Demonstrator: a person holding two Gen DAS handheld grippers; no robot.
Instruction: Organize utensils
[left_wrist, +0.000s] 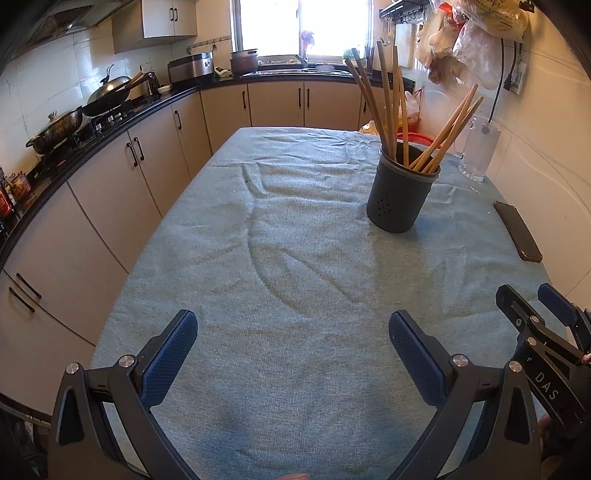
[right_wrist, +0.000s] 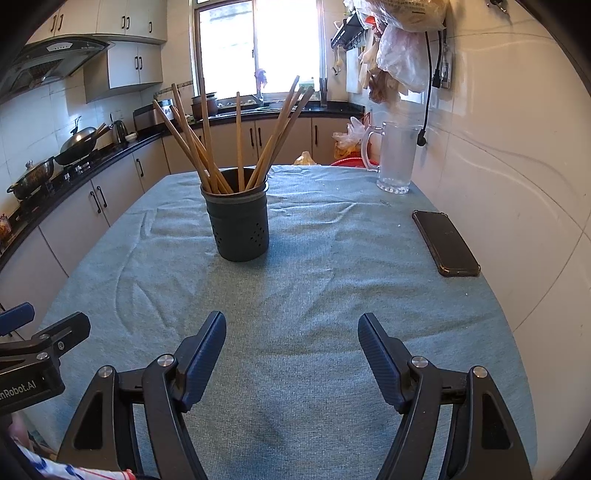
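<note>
Both tongs hover low over a table covered by a blue-green cloth (left_wrist: 295, 258), side by side, each catching the other at the edge of its view. The left gripper (left_wrist: 291, 325) has its jaws spread wide with only bare cloth between them. The right gripper (right_wrist: 291, 326) is likewise spread, pinching nothing. Ahead of both stands a dark perforated utensil holder (right_wrist: 238, 218), upright on the cloth, well apart from either set of fingertips; it sits almost straight ahead of the right tongs and ahead and to the right of the left tongs. A bundle of wooden chopsticks (right_wrist: 207, 147) stands in the holder, fanned out against its rim. Further right of the right tongs, a black phone (right_wrist: 445, 242) lies flat on the cloth, and beyond it a clear glass mug (right_wrist: 397, 160) stands near the wall.
</note>
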